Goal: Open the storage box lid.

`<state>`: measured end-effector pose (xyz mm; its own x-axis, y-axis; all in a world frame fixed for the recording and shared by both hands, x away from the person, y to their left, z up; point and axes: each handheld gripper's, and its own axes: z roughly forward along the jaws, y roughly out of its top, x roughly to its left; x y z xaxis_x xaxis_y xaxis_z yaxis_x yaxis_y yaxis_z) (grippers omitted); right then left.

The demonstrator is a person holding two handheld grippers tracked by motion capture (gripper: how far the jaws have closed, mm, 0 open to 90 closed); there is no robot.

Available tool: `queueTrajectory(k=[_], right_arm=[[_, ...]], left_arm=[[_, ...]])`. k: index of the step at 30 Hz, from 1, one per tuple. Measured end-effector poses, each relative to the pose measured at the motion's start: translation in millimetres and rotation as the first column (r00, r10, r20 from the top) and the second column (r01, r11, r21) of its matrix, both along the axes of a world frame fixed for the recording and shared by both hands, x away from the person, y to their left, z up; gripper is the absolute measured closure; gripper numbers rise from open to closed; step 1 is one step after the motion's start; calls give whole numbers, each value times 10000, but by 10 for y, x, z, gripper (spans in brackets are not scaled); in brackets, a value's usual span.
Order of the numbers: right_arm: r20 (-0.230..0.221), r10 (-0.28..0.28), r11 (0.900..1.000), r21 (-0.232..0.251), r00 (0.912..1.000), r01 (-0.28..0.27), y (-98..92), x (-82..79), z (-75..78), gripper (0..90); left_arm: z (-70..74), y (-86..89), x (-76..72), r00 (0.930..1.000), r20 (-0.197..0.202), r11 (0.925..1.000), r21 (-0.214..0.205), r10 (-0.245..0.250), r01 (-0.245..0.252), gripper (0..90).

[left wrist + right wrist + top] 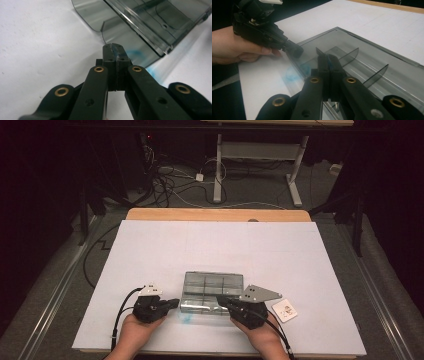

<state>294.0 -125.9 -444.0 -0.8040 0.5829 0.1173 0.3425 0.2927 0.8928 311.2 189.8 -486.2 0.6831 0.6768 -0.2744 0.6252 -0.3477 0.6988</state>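
A smoky clear plastic organiser box with thin dividers lies on the white sheet near the front of the table. My left gripper is shut, and its tip sits at the box's front left corner. My right gripper is shut too. Its tip reaches over the front edge of the box near a divider. I see nothing held between either pair of jaws. The left gripper also appears in the right gripper view, in a hand, touching or nearly touching the box rim.
A pale blue smudge marks the white sheet just in front of the box. A small white card lies to the right of my right hand. Beyond the table's wooden far edge are cables and desk legs on the floor.
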Motion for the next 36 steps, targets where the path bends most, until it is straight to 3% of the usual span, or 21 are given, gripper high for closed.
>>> queueTrajectory(k=[4,8,15,20,26,29,36], right_arm=[[-120,181,9998,83,9998,-180,37,-41,-22,900],[-59,543,9985,-72,9985,-544,112,-112,-44,900],[-299,959,9952,-179,9949,-964,185,-145,-98,900],[-691,1218,9916,-345,9901,-1244,248,-180,-186,900],[-1496,1504,9840,-730,9772,-1626,319,-227,-350,900],[-1757,1422,9794,-1173,9741,-1641,355,-217,-408,900],[-2026,576,9864,-1396,9776,-871,289,-152,-406,900]], left_arm=[[-21,-25,-4,9999,-119,9998,211,-68,71,877],[-19,-88,-35,9995,73,9984,493,-294,290,877],[-21,-130,-64,9988,50,9979,429,-481,479,877],[-9,-92,-58,9995,116,9992,274,-283,280,877],[32,16,-66,9994,341,10000,-27,3,-3,877],[43,43,-60,9992,399,9999,-166,-15,22,877],[27,12,-48,9995,314,9996,-273,-26,34,877]])
